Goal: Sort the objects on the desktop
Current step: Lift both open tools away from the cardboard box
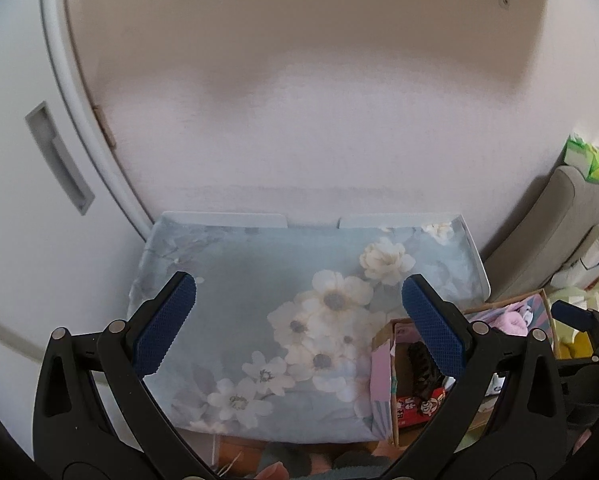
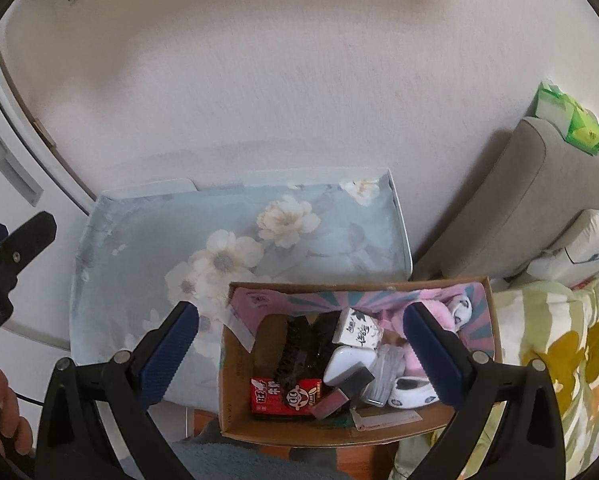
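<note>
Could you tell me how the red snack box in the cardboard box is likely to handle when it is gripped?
The red snack box looks like thin printed card, so probably light and crushable under a firm pinch. It lies flat, so rolling seems unlikely. A black item overlaps its top edge and may shift when it lifts.

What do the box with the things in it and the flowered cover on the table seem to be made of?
The box looks like brown cardboard: matte, with raw cut edges and folded flaps, printed pink on the inside. The flowered cover looks like thin, soft cloth with a flower print; it drapes and wrinkles at the table's edge, though a plastic sheet cannot be ruled out.
</note>
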